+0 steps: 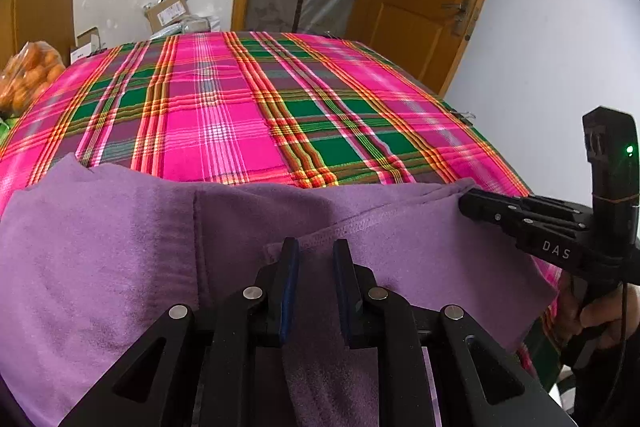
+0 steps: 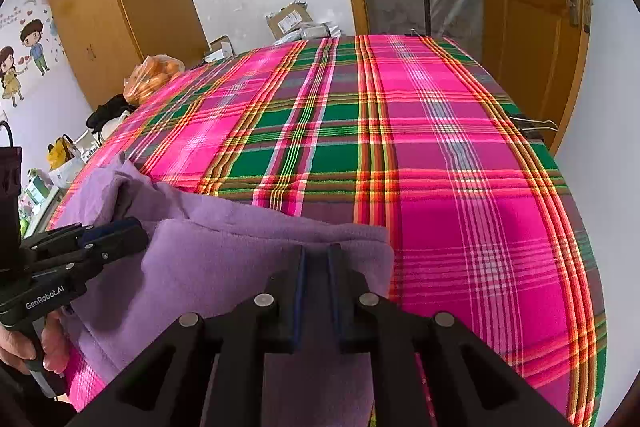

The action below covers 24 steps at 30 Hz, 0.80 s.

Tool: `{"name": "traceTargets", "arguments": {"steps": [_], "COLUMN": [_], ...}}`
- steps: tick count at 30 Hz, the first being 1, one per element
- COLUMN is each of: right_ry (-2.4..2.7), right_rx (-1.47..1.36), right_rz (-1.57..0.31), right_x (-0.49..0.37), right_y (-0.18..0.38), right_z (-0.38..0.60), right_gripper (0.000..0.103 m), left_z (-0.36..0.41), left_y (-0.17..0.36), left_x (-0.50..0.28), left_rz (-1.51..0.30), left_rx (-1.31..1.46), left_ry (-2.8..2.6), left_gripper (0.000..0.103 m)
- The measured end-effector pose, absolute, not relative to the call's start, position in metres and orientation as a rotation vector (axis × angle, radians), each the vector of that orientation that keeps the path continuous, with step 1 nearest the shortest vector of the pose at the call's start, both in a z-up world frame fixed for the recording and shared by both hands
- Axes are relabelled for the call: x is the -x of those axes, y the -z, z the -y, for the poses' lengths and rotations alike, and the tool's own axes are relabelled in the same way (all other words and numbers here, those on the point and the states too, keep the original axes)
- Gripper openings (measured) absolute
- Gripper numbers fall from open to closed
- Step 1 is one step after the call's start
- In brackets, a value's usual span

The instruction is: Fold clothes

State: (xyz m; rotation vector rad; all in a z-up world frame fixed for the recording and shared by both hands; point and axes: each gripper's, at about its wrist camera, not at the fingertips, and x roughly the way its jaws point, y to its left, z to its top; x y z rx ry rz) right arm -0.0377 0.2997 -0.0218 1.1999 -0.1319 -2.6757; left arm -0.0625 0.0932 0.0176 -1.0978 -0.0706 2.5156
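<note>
A: Left wrist view first. What is the left claw [image 1: 316,247] doing?

B: It points down at a purple garment [image 1: 120,247] spread on the near edge of a plaid cloth [image 1: 248,107]. A hemmed fold of the garment runs up between its two fingers [image 1: 289,267], and the gap is narrow. I read it as pinched on that fold.

A: And where is the rest of the garment from there?

B: Most of it lies to the left of the claw and under it, with a seam just left of the fingers. To the right it reaches a corner that the right claw [image 1: 466,203] has hold of.

A: Does the right wrist view agree?

B: Yes. There the right claw [image 2: 318,259] has purple fabric rising between its blue pads, the jaws nearly together, so it grips the garment [image 2: 224,267] near its right edge. Bare plaid cloth [image 2: 460,187] lies just right of the claw and ahead of it.

A: Is the other claw visible there?

B: The left claw [image 2: 116,231] comes in at the far left, its tips closed on a bunched fold. A hand [image 2: 52,343] holds its handle below.

A: Anything beyond the claws?

B: A bag of oranges [image 2: 154,77] past the cloth's far left edge, cartons [image 2: 290,19] behind, and a wooden door [image 2: 532,7] ahead to the right.
</note>
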Motion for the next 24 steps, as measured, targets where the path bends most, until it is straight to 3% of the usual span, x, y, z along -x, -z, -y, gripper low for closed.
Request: {"name": "traceTargets", "arguments": {"steps": [6,8,10,24], "right_ry": [2.668,2.655,2.663,2.703], "right_rx": [-1.193,-1.181,-1.163,-1.021], "right_rz": [0.100,0.065,0.020,0.004], "right_x": [0.038,0.037,0.030,-0.052], "right_y": [0.021,0.019,0.017,0.016], "right_z": [-0.295,-0.291,-0.284,-0.279], "right_gripper": [0.015,0.031,0.037,0.038], "left_z": [-0.097,-0.097,-0.098,-0.095], "left_y": [-0.018,-0.019,-0.020,-0.025], "left_x": [0.060,0.060,0.059,0.004], "left_rz": [0.037,0.031,0.020,0.041], "left_rx": [1.097,1.095,1.091,1.003], "left_ry": [-2.520,-2.518,-2.521,-2.517], "left_gripper": [0.021,0.024,0.024,0.024]}}
